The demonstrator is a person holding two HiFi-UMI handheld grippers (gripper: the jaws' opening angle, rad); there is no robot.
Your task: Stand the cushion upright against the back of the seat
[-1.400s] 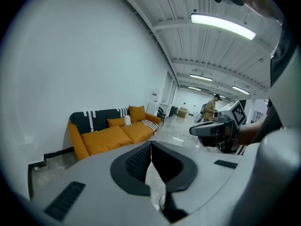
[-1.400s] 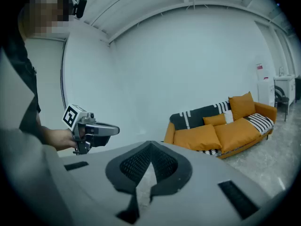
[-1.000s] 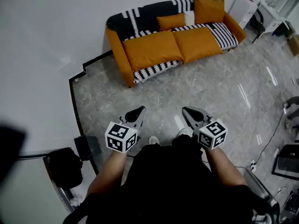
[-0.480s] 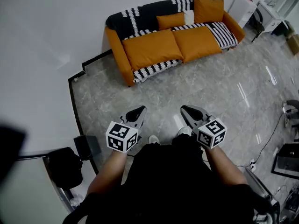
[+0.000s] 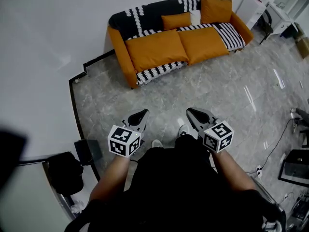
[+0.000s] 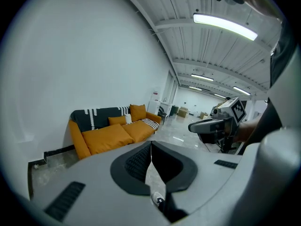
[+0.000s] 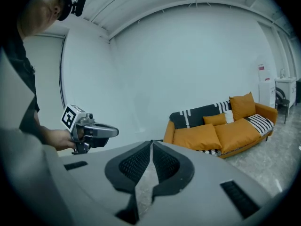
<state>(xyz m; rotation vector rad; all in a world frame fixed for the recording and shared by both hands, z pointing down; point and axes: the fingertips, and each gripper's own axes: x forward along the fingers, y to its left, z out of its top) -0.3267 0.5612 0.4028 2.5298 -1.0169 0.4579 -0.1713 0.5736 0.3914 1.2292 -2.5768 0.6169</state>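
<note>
Fig. 1: L gripper point(image 5: 143, 112) & R gripper point(image 5: 189, 112) sit pressed together, empty, near. Far sofa point(image 5: 119, 45): small orange cushion point(image 5: 176, 21) (likely soft, light); best pinched at top edge.

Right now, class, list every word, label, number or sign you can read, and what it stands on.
Nothing can be read.
Red sign above the white cabinet: too small to read.
Marker cubes on the left gripper and right gripper: square patterns, no words.
</note>
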